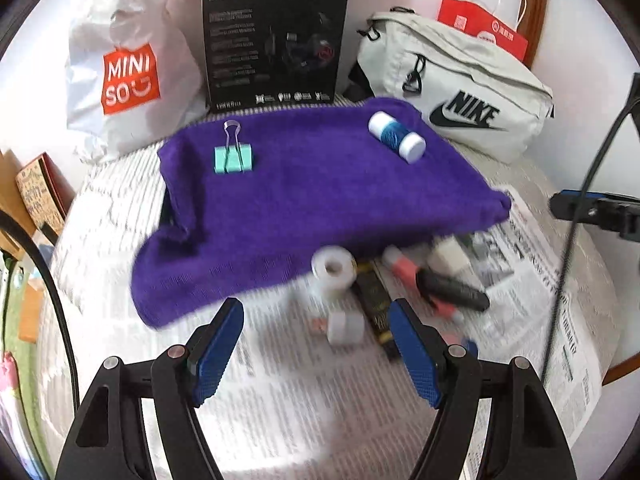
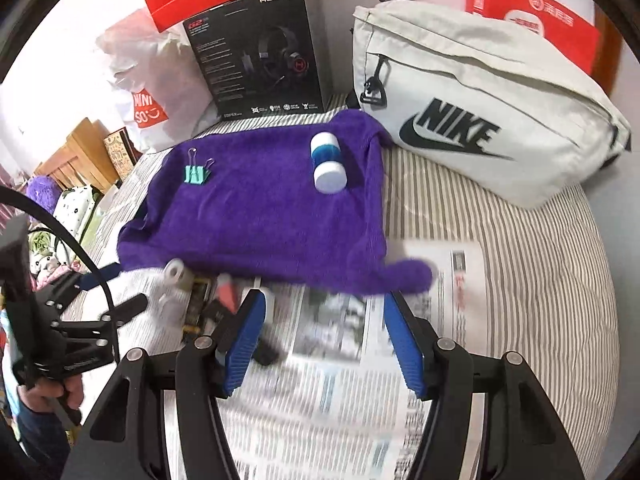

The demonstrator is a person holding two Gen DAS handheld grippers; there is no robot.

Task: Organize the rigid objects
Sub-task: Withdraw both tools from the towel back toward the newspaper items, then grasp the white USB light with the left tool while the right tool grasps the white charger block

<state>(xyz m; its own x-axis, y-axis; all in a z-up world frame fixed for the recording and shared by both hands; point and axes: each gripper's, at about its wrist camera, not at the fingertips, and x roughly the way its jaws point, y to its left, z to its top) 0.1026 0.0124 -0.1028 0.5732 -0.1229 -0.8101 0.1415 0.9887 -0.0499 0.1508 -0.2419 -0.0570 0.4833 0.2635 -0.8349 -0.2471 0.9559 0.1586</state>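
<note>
A purple towel (image 1: 304,200) (image 2: 264,216) lies on the bed with a teal binder clip (image 1: 233,159) (image 2: 196,174) and a blue thread spool with white ends (image 1: 396,136) (image 2: 328,162) on top. At the towel's near edge sits a blurred pile on newspaper (image 1: 280,392) (image 2: 332,392): a white tape roll (image 1: 334,268) (image 2: 175,270), a second white roll (image 1: 346,326), a black-and-pink marker (image 1: 436,284) and a dark flat stick (image 1: 374,304). My left gripper (image 1: 316,348) hovers open just short of the pile, empty. My right gripper (image 2: 324,340) is open over the newspaper, empty.
Behind the towel stand a white Miniso bag (image 1: 128,68), a black headset box (image 1: 274,40) (image 2: 256,52), a white Nike pouch (image 1: 456,88) (image 2: 480,120) and red paper bags (image 2: 532,12). A hand holding the left gripper's frame (image 2: 52,344) shows at left. The striped bed cover (image 2: 520,264) is bare at right.
</note>
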